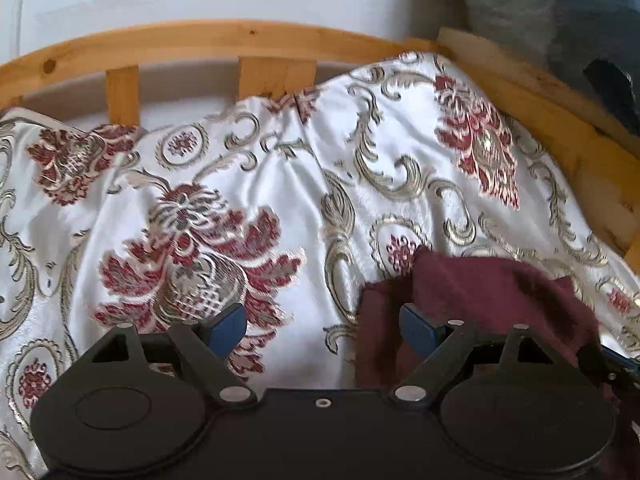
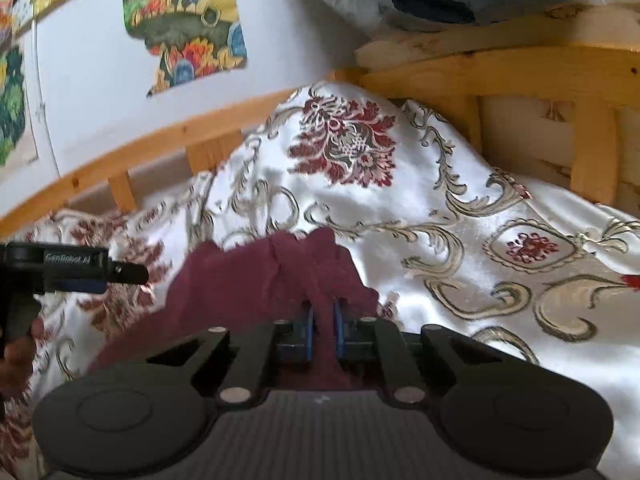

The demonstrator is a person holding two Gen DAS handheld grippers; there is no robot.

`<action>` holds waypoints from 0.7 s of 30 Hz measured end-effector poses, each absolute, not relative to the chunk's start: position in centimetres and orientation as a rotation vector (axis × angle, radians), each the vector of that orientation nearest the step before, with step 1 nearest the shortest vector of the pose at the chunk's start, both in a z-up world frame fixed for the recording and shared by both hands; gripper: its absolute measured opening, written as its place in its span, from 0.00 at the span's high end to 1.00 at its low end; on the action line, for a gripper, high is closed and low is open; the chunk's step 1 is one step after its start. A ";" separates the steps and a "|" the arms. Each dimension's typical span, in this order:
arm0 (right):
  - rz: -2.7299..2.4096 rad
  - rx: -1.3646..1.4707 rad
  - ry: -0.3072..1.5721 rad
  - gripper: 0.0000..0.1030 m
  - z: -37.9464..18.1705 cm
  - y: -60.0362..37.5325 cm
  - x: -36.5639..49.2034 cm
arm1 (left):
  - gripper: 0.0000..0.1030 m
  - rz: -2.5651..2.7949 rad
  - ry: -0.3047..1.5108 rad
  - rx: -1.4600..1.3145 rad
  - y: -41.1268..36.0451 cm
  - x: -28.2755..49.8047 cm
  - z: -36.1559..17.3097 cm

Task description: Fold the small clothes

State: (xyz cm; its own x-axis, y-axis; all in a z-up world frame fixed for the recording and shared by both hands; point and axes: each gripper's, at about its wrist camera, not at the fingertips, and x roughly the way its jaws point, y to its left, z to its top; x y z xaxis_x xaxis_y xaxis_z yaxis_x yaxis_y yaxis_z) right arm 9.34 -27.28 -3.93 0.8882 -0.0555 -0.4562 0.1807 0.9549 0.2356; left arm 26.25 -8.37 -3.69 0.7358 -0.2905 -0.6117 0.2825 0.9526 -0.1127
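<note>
In your left wrist view, your left gripper (image 1: 323, 326) stands wide, with its blue pads (image 1: 228, 326) far from each other. Nothing is between them except the bedspread (image 1: 280, 184), white and shiny, with dark red flowers and grey-gold scrolls. The maroon garment (image 1: 492, 296) lies on this bedspread at the right, bunched. The right pad is in front of its left edge; whether it touches the cloth, you cannot tell. Behind the bedspread a wooden bed rail (image 1: 224, 40) runs with short slats, and behind it a white wall. At the top right lies a grey and blue bundle (image 1: 560, 20), blurred.

In your right wrist view, your right gripper (image 2: 322, 330) is nearly closed and pinches a fold of the maroon garment (image 2: 260, 280) between its blue pads (image 2: 307, 332). The cloth rises in front of the fingers and spreads to the left, over the bedspread (image 2: 460, 184). At the left edge your left gripper (image 2: 86, 270) comes into view from the side, above the bedspread and just beside the garment, apart from it. Part of a hand (image 2: 18, 354) shows under it. On the wall hang colourful pictures (image 2: 184, 24). The wooden bed frame (image 2: 500, 68) makes a corner at the upper right.
</note>
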 end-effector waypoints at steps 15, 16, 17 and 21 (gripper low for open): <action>-0.147 0.337 0.500 0.94 -4.4 -28.0 7.9 | 0.59 -0.499 0.693 0.245 -14.1 27.0 -5.9; -0.147 0.339 0.501 0.94 -4.4 -28.0 8.0 | 0.60 -0.508 0.698 0.253 -14.2 27.1 -6.1; -0.146 0.343 0.501 0.94 -4.4 -28.1 8.0 | 0.61 -0.521 0.706 0.263 -14.4 27.2 -6.3; -0.131 0.359 0.504 0.93 -4.5 -28.3 8.1 | 0.52 -0.515 0.751 0.257 -14.3 28.1 -6.7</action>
State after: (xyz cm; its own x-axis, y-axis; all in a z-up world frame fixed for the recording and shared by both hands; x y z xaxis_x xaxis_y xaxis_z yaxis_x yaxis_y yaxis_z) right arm 8.09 -28.31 -4.51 0.8688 -0.0354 -0.4939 0.2103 0.9294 0.3033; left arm 28.08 -14.30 -6.73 0.6152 -0.3517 -0.7055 0.5310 0.8464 0.0410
